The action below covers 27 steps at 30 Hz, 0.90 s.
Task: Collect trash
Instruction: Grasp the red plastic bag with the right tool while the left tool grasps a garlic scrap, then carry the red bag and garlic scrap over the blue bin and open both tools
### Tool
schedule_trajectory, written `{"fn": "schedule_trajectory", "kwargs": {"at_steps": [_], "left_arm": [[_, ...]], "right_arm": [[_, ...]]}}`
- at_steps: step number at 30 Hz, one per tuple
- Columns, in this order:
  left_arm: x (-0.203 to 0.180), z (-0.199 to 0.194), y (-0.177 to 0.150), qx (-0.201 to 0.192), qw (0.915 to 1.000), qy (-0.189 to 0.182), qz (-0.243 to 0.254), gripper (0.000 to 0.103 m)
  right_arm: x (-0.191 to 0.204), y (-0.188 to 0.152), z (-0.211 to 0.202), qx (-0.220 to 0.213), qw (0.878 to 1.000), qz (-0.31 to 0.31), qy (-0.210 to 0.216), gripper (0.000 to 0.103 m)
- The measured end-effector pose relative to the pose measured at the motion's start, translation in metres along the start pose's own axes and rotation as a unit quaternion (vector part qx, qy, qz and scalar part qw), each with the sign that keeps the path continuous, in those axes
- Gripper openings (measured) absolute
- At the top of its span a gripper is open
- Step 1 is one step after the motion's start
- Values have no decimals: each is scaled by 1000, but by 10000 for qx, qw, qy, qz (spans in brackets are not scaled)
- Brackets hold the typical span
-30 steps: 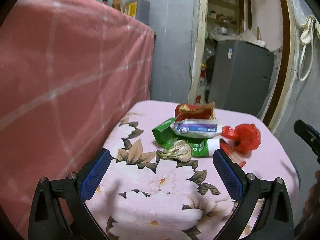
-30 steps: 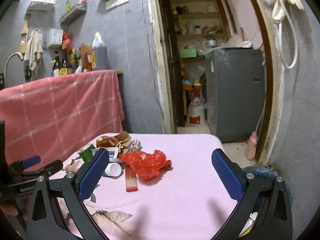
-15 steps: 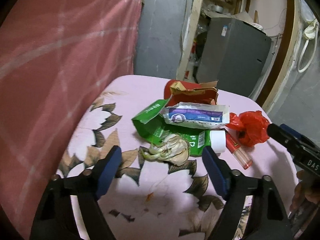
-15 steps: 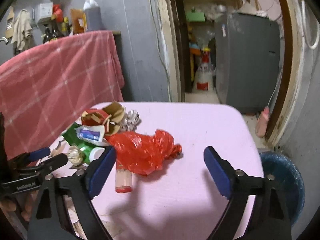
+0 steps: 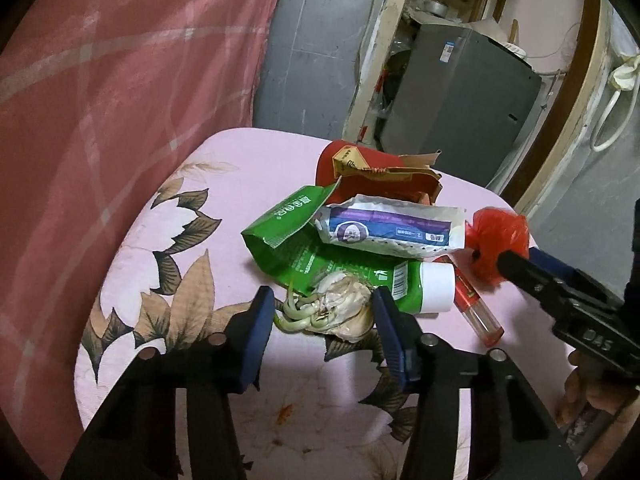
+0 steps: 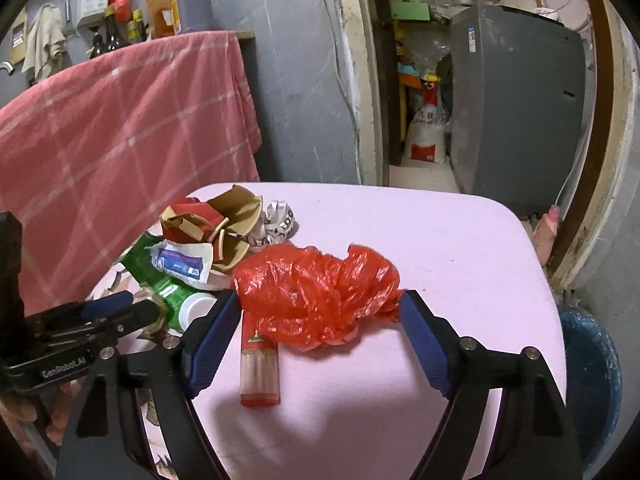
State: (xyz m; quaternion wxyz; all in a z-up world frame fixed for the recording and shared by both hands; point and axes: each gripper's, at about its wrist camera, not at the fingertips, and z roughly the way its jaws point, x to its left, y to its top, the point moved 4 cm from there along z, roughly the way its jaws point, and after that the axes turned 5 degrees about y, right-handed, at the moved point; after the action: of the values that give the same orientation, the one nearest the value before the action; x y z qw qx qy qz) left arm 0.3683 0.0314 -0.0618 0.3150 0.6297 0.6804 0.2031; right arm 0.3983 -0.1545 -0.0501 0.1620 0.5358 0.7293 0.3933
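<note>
A trash pile lies on the pink flowered table. A sprouted garlic head sits between the blue pads of my open left gripper, not clamped. Behind it lie a green packet, a white-capped green tube, a white and blue wrapper and torn red and brown cardboard. A crumpled red plastic bag lies between the pads of my open right gripper. A red and clear lighter lies by its left pad.
A blue bin stands on the floor at the table's right edge. A pink checked cloth hangs over the counter at the left. A grey appliance stands in the doorway behind. Crumpled white paper lies behind the cardboard.
Both grippers have moved forward and down to the pile. The left now straddles the garlic and has narrowed. The right now straddles the red bag.
</note>
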Motion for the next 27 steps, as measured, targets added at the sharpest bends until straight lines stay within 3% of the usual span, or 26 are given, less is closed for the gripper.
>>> {"fn": "schedule_trajectory", "kwargs": {"at_steps": [7,10,16,27], "left_arm": [[4,-3,1,-4,10000,-61,-45,37],[1,-5,1,-60,9999,-71,-44,30],[-4,-10,-5,-64,9999,-100,-21,29],[-21,-31,-21,-236,9994,-238,55,28]], "right_arm": [[-6,-3,7,143,9997,192,98,41],[-7,-4,6,121,9996,212,146,33],[-7,-8,1,14,9993,256,267,24],[-5,-14,-34,-564,9980,122,249,21]]}}
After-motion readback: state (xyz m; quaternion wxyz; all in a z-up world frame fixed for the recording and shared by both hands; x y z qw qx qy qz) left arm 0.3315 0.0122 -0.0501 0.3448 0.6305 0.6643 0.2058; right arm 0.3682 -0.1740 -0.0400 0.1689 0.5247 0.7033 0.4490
